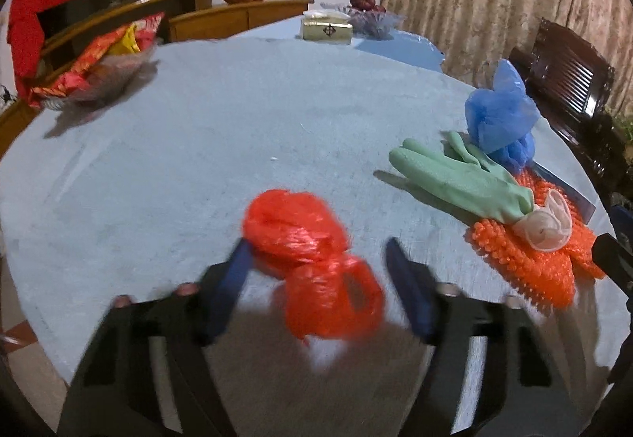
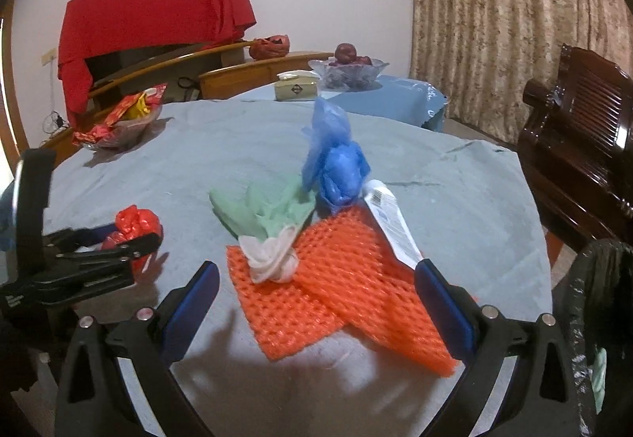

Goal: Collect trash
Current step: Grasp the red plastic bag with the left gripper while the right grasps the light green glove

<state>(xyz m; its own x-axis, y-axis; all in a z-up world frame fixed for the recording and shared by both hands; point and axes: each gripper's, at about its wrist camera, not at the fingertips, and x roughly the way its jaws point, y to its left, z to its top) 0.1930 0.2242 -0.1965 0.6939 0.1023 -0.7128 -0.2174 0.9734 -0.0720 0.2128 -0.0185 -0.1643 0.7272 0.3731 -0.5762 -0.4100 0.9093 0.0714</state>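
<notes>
- Left hand-held gripper (image 1: pixel 318 271) is spread wide over the near edge of the counter (image 1: pixel 198 144), and a crumpled red plastic bag (image 1: pixel 312 263) sits right between its blue pads (image 1: pixel 233 279).
- The left pad looks to be touching the bag; the right pad stands apart from it. Nothing clamped, jaws released.
- From the right wrist view, that same left hand-held gripper (image 2: pixel 138 239) shows side-on near the counter's left edge, with the red plastic bag (image 2: pixel 136 225) at its tips.
- Right hand-held gripper (image 2: pixel 316 290) is also released, fingers far apart, holding nothing, hanging above the counter's near edge.
- Straight ahead of it lies an orange mesh mat (image 2: pixel 336 290), flat on the cloth-covered counter (image 2: pixel 455 207).
- On the mat's far-left part rests a knotted whitish glove (image 2: pixel 273 259); a green rubber glove (image 2: pixel 261 211) spreads behind it.
- A bunched blue plastic bag (image 2: pixel 336 168) stands at the far end of the mat, with a white tube (image 2: pixel 391 223) lying just beside it along the mat's right side.
- Far edge: a small cream box (image 2: pixel 296 87) and a glass fruit bowl (image 2: pixel 348 71).
- Far-left corner: a dish of snack packets (image 2: pixel 122 120).
- A dark bin bag (image 2: pixel 593 298) shows off the counter's right edge.
</notes>
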